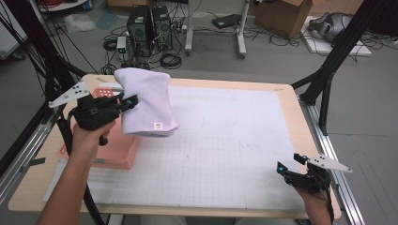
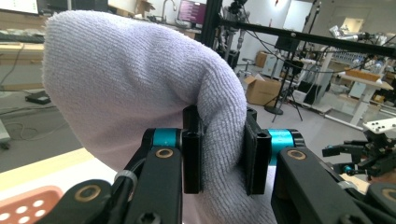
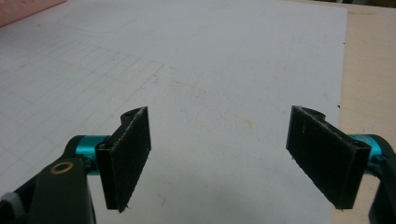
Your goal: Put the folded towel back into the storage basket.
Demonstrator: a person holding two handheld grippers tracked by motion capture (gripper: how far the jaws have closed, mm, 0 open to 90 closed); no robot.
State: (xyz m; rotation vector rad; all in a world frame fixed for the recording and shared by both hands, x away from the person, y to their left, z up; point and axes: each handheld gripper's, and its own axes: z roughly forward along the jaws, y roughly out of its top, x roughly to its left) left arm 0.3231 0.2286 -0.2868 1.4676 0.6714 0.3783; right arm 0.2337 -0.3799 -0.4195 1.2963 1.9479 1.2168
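Held aloft at the table's [image 1: 263, 197] far left corner, above the pink basket [image 1: 119, 157]: a folded lilac towel [image 1: 145, 101], pinched through a thick fold by the left gripper [image 1: 127, 103], jaws clamped on the cloth and long side hanging down toward the white gridded mat [image 1: 225, 140]. Well apart at the near right edge, resting low over the mat with jaws wide apart and nothing between them: the right gripper [image 1: 290, 165]. Probably next, a carry rightward to open mat, with only the left hand near enough.

Pink basket [image 1: 117, 157] on gridded mat [image 1: 225, 140] — computer towers [image 1: 150, 28] beyond table [image 1: 286, 93].
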